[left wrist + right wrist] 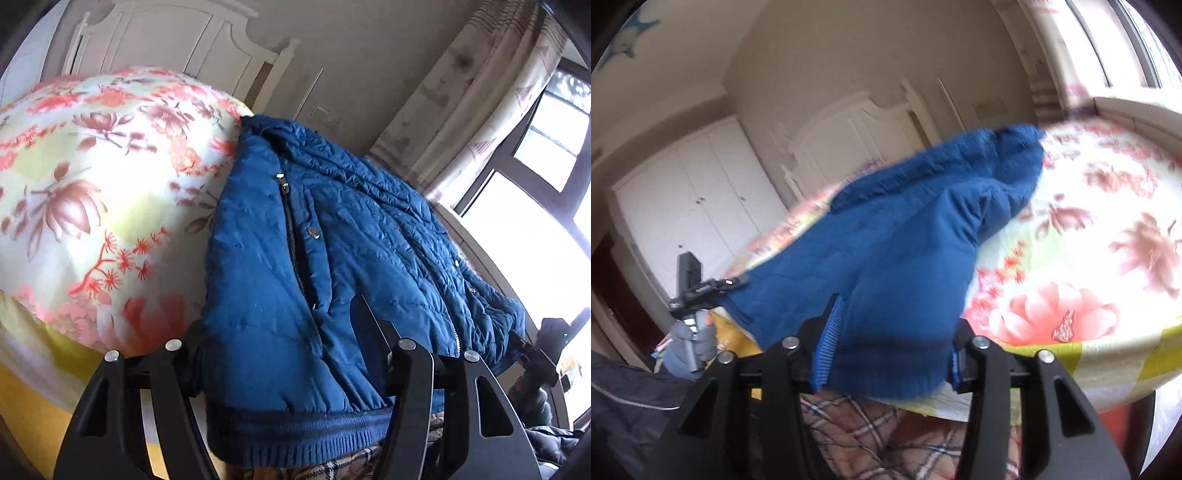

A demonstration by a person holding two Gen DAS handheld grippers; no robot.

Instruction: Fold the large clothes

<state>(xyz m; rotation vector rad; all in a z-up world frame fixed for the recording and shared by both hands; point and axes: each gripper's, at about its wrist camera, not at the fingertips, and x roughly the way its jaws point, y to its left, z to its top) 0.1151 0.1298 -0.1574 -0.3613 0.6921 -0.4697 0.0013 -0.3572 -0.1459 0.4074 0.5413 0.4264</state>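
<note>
A blue quilted jacket [325, 236] lies front-up on the bed's floral sheet [92, 177], zipper and snaps showing. My left gripper [280, 332] straddles its ribbed hem [295, 432]; the fingers stand wide apart with the cloth bulging between them, and its left finger is hidden under the fabric. My right gripper [894, 332] straddles the other end of the jacket [905, 258], with a ribbed cuff or hem [886, 380] draped between its blue-padded fingers [829, 339]. Each gripper shows in the other's view: the right one [543, 347] and the left one [701, 291].
A white headboard [207, 44] stands at the bed's far end. White wardrobe doors [694, 210] are on the left wall. A curtain [472, 110] and window [535, 206] are to one side. A plaid blanket [879, 435] lies below the bed edge. A dark garment [624, 413] lies low left.
</note>
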